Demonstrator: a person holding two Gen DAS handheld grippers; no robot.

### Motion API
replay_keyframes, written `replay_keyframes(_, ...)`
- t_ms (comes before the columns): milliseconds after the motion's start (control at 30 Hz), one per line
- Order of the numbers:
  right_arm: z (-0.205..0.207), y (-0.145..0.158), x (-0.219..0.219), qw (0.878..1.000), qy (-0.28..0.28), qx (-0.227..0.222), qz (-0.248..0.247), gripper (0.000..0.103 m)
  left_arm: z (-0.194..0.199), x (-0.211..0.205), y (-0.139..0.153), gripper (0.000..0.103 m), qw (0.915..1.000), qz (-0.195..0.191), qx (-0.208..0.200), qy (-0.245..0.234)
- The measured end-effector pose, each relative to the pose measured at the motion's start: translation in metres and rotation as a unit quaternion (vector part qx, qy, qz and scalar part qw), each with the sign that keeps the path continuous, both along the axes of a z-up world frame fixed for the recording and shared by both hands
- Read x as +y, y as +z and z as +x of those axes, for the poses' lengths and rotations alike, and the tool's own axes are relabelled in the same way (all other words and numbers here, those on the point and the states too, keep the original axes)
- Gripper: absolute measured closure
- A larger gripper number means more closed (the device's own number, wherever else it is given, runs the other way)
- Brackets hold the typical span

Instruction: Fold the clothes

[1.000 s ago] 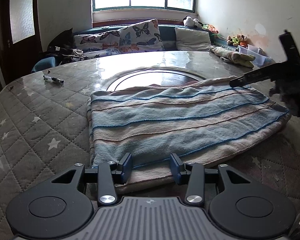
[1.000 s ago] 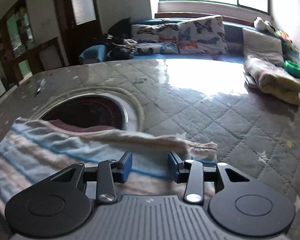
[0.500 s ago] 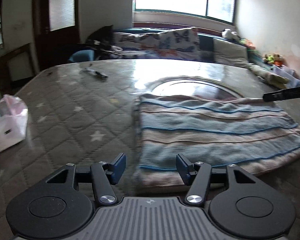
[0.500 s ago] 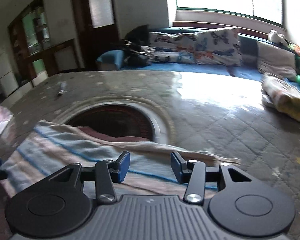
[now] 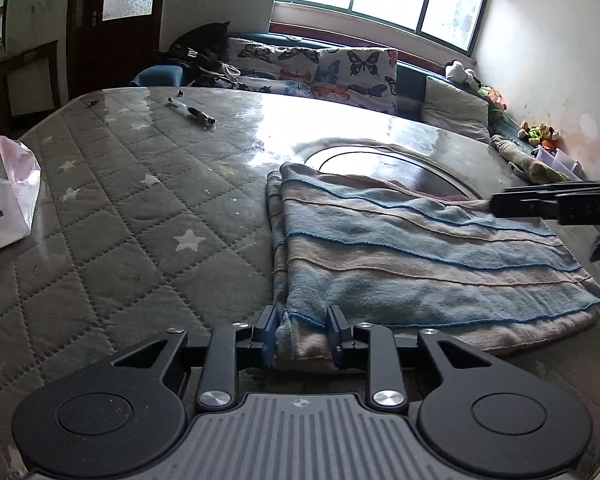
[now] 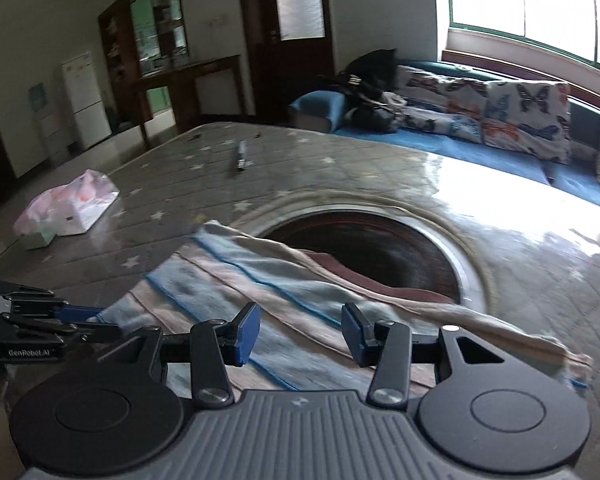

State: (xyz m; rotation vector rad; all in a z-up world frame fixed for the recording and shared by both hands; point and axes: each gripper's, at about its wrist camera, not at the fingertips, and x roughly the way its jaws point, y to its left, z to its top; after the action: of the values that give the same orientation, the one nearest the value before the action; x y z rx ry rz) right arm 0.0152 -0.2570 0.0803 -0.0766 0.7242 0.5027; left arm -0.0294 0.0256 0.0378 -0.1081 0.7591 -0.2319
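Right tool [image 6: 300, 336] jaws apart over striped garment [image 6: 236, 280], contact unclear. Left tool [image 6: 72, 316] at nine o'clock, on the garment's corner. Pen [image 6: 241, 156] at eleven o'clock on counter [image 6: 340, 168].
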Motion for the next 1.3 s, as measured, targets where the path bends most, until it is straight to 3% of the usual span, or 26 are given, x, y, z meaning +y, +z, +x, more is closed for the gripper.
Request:
replay_keyframes(233, 0.034, -0.009, 0.043, 0.999, 0.021, 0.027, 0.011, 0.058, 0.000, 0.008, -0.002, 0.076, 0.9997, -0.023, 0.000, -0.005)
replay_keyframes(433, 0.069, -0.015, 0.084, 0.998, 0.031, 0.051, 0.032, 0.066, 0.001, 0.013, -0.001, 0.075, 0.9993, -0.037, 0.003, -0.010)
replay_keyframes(700, 0.108, -0.040, 0.128, 0.996, 0.028, 0.076, 0.021, 0.087, 0.001, 0.016, -0.002, 0.075, 0.9989, -0.046, 0.003, -0.011)
replay_keyframes(800, 0.111, -0.051, 0.136, 0.997, 0.027, 0.075, 0.009, 0.087, 0.001, 0.016, -0.002, 0.075, 0.9989, -0.045, 0.003, -0.011)
replay_keyframes(900, 0.111, -0.047, 0.138, 0.997, 0.024, 0.071, 0.008, 0.087, -0.001, 0.016, 0.000, 0.067, 0.9992, -0.040, 0.001, -0.006)
replay_keyframes(1033, 0.105, -0.036, 0.132, 0.997, 0.026, 0.067, 0.004, 0.085, -0.004, 0.018, 0.002, 0.066, 0.9990, -0.044, -0.004, -0.001)
replay_keyframes(1133, 0.097, -0.026, 0.126, 0.997, 0.032, 0.073, 0.004, 0.085, -0.002, 0.018, 0.000, 0.069, 0.9988, -0.049, 0.003, -0.003)
replay_keyframes(1200, 0.091, -0.021, 0.124, 0.996, 0.041, 0.078, 0.004, 0.084, -0.001, 0.018, 0.000, 0.082, 0.9984, -0.057, 0.005, -0.002)
replay_keyframes(1300, 0.076, -0.012, 0.125, 0.995, 0.057, 0.078, -0.004, 0.081, -0.003, 0.017, 0.008, 0.090, 0.9977, -0.067, -0.003, 0.001)
